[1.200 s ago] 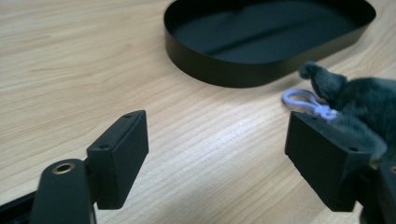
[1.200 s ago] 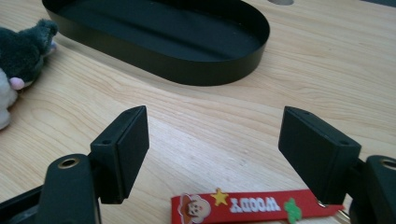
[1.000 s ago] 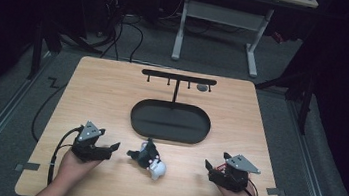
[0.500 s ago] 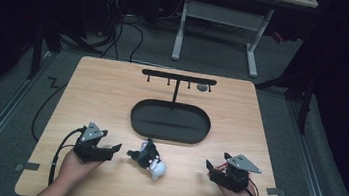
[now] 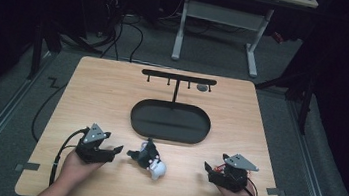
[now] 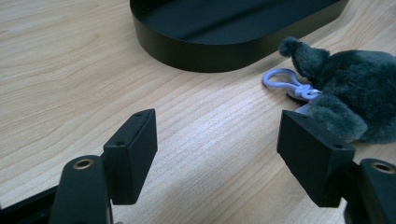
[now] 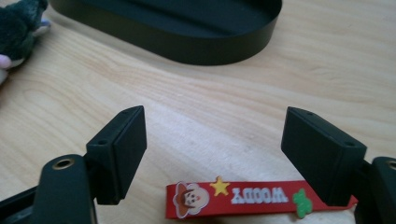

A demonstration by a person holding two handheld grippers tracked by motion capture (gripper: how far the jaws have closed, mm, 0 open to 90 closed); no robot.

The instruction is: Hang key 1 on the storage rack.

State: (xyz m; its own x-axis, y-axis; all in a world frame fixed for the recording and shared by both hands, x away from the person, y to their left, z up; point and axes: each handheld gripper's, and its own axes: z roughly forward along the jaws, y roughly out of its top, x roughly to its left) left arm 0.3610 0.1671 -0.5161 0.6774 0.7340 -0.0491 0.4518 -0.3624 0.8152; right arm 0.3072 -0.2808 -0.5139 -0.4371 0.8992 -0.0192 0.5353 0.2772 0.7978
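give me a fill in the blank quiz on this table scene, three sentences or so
1. The plush keychain lies on the table between the left tongs and the ____ tongs.
2. The red strap between the right tongs' open jaws reads ____.
3. The plush's clip is pale ____ in colour.
4. The black oval tray holds ____.

Missing words: right; WOODY; purple; nothing
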